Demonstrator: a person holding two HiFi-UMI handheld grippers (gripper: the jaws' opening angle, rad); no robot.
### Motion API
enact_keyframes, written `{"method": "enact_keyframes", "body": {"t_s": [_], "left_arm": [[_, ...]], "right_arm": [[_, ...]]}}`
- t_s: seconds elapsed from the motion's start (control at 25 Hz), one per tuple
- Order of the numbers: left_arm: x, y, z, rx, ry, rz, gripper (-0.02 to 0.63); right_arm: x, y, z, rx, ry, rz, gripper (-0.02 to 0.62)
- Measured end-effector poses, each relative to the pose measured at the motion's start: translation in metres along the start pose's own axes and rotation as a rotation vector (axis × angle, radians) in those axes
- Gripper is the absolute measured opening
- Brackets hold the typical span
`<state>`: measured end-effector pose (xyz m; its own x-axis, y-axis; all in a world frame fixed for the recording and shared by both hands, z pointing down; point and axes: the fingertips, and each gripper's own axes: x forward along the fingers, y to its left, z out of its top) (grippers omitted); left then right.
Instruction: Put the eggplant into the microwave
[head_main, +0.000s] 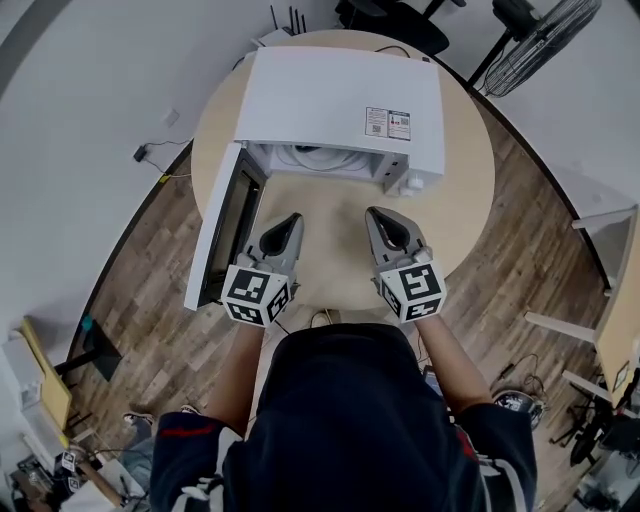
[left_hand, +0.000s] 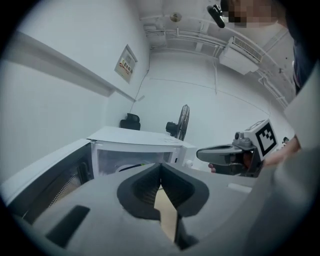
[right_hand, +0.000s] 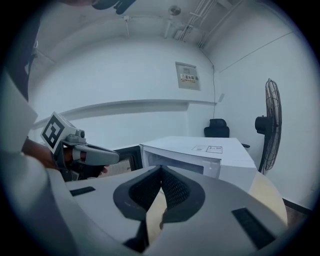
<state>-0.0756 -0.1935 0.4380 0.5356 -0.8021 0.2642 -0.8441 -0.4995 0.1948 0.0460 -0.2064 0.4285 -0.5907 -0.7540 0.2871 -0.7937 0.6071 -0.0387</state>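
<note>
Here, left gripper (head_main: 290, 220), right gripper (head_main: 376, 214) closed; microwave (head_main: 340, 100) open

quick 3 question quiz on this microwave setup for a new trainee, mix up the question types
1. True or false: the microwave door stands open.
2. What do the left tongs hold? A) an eggplant B) nothing, they are shut and empty C) a plate
3. Fill in: the microwave stands on a round ___.
Key: 1 true; 2 B; 3 table
</note>
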Motion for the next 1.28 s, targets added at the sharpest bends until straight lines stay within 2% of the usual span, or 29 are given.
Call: {"method": "enact_keyframes", "body": {"t_s": [0.2, 0.64, 0.92, 1.28], "left_arm": [[-0.029, -0.012, 0.014, -0.005, -0.048, -0.020, 0.017], [-0.083, -0.021, 0.055, 0.068, -0.151, 0.027, 0.017], [-0.094, -0.022, 0.075, 0.102, -0.189, 0.038, 0.017], [-0.094, -0.021, 0.085, 0.100, -0.211, 0.043, 0.017]], "right_arm": [[-0.020, 0.023, 0.022, -0.018, -0.057, -0.007, 0.011], [-0.055, 0.050, 0.073, -0.070, -0.181, -0.012, 0.011], [-0.060, 0.055, 0.086, -0.087, -0.222, -0.013, 0.011], [-0.058, 0.049, 0.091, -0.085, -0.228, -0.022, 0.011]]}}
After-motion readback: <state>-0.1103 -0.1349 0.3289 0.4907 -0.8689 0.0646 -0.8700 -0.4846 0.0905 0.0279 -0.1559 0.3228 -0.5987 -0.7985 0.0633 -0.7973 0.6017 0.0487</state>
